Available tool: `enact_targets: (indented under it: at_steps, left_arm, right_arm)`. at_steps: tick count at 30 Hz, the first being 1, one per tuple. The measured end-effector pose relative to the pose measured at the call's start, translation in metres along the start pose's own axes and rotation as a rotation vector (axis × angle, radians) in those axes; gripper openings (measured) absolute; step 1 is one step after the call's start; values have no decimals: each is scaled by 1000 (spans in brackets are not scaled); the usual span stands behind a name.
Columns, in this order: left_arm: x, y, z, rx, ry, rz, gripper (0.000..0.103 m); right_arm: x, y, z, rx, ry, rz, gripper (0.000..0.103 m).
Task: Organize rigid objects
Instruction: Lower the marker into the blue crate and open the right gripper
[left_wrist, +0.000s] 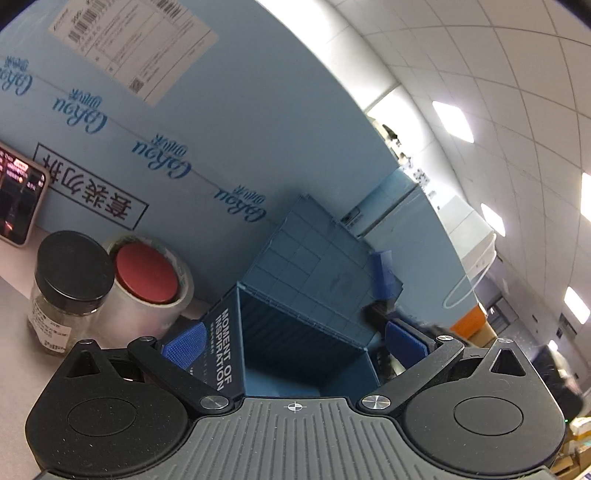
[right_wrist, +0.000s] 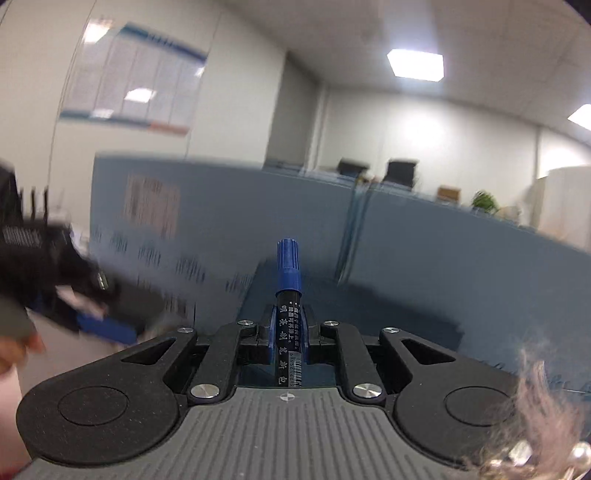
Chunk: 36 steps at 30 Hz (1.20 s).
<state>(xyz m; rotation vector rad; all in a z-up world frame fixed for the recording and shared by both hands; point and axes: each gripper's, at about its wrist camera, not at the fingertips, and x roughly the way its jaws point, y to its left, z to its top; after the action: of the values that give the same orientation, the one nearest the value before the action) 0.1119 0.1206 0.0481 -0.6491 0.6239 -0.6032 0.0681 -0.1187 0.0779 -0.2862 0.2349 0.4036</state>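
Observation:
My left gripper (left_wrist: 295, 341) is open, its blue pads either side of a dark blue storage box (left_wrist: 303, 317) with its lid swung up; the box is printed "MOMENT OF INSPIRATION". The pads sit close to the box walls but I cannot tell whether they touch. My right gripper (right_wrist: 289, 328) is shut on a black marker with a blue cap (right_wrist: 288, 295), which points forward and up, held in the air over the blue box (right_wrist: 332, 302). The left gripper (right_wrist: 66, 295) shows blurred at the left of the right wrist view.
A glass jar with a black lid (left_wrist: 68, 284) and a tape roll with a red disc inside (left_wrist: 147, 284) stand left of the box. A phone (left_wrist: 18, 199) leans on a large light blue carton (left_wrist: 221, 129) behind. The right wrist view is motion-blurred.

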Motion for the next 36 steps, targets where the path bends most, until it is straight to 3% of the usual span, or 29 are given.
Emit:
enact_targets:
  at_steps: [4,13,16,23,31,36]
  left_arm:
    - [0,7,3,-22,3,-14,103]
    - [2,10,5,-33,11,0,103]
    - [4,9,4,-25,19,0,103]
    - [5,10,4,-28,25,-2,103]
    - [11,8,2,-19,47,4,103]
    - [11,8,2,-19,49,1,103]
  right_arm:
    - [15,16,-8,-175,118,2,12]
    - [47,31,-16,-396,351,39,12]
    - [57,22,-14,-348,420,87,12]
    - [75,-9,-22,-107,499,176,12]
    - [77,-11,-23,-112,504,155,12]
    - [78,-10,-23,-108,484,134,19]
